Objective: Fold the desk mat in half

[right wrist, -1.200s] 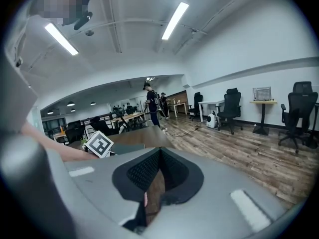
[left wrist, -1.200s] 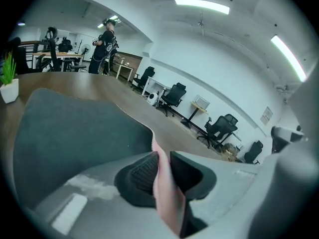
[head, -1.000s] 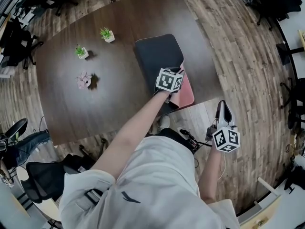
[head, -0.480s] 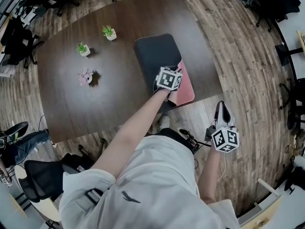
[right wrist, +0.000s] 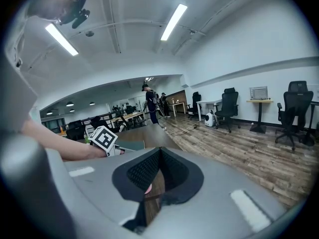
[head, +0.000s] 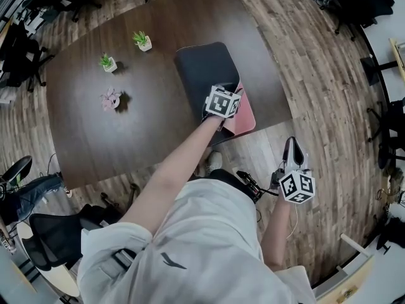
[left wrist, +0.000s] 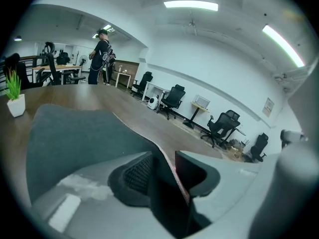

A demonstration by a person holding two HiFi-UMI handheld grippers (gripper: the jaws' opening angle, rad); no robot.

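Observation:
The desk mat point(head: 205, 68) lies dark grey side up on the brown table point(head: 126, 132), and its near right part is turned over so the pink underside point(head: 245, 116) shows. My left gripper point(head: 233, 94) is at that turned edge. In the left gripper view the mat's edge point(left wrist: 172, 171), dark with a pink rim, stands between the jaws of my left gripper point(left wrist: 164, 158). They have just been opening, and the pads no longer press on it. My right gripper point(head: 292, 145) hangs over the floor off the table's near right corner, and in its own view my right gripper point(right wrist: 158, 156) is shut on nothing.
Three small potted plants point(head: 142, 41), point(head: 107, 62), point(head: 111, 99) stand on the table's left half. Cables point(head: 253, 183) lie on the wooden floor by my feet. Office chairs point(head: 364, 2) ring the room, and a person point(left wrist: 102, 54) stands far off.
My right gripper has drifted slightly left over the floor. The left gripper stays at the mat's turned edge, and the mat lies as before.

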